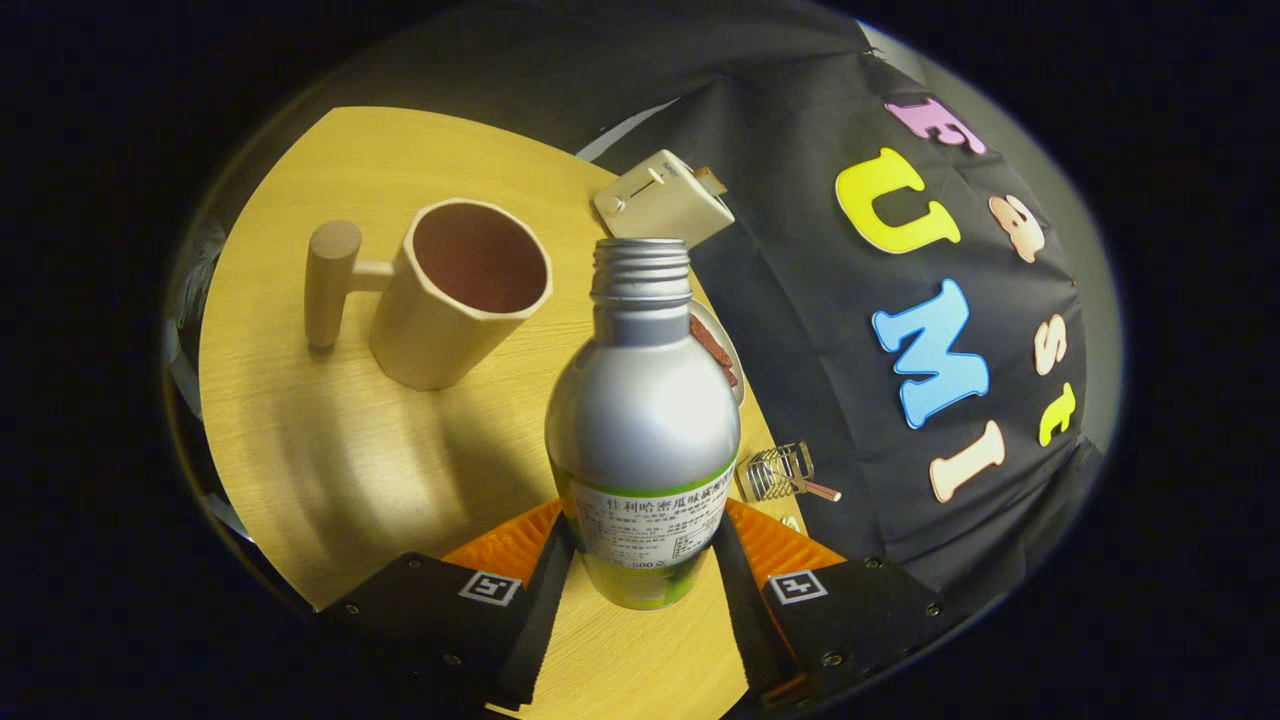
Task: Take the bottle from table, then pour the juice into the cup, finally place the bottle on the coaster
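Gripper view: the tongs [640, 560] are closed on the lower body of a silver aluminium bottle with a green-and-white label [642, 430], both fingers pressing its sides. Uncapped, the bottle appears lifted off the round light-wood desk [300, 450] and leans slightly. At ten o'clock from its neck stands a beige wooden cup with a peg handle [455, 295], well apart. At twelve o'clock sits a cream box-shaped toaster [660, 200]. At three o'clock lies a small wire rack [778, 472].

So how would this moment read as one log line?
gripper: shut on bottle | bottle: uncapped, lifted | cup: beyond, unfilled
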A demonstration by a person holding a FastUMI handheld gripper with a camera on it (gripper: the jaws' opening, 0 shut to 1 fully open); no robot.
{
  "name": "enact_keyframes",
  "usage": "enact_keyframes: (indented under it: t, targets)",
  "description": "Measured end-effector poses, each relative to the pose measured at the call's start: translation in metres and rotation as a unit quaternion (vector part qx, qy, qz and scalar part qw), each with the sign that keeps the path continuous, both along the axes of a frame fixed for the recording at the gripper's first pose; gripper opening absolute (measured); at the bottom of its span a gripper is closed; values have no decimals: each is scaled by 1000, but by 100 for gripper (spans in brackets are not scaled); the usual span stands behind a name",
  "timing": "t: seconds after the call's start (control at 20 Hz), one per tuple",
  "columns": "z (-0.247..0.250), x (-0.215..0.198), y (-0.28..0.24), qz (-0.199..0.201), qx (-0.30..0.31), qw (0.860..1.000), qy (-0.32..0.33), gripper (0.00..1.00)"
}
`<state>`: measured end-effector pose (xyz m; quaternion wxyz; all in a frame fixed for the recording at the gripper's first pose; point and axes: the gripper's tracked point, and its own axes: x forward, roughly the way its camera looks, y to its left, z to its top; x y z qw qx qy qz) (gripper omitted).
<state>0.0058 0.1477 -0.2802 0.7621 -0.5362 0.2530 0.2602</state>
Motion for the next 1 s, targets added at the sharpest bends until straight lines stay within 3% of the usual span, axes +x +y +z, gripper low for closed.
enact_keyframes:
  t: [0.3, 1.0]
  targets:
    - [0, 1, 0, 10, -74, 997, 2, 75]
    - [3, 6, 6, 45, -184, 982, 5, 75]
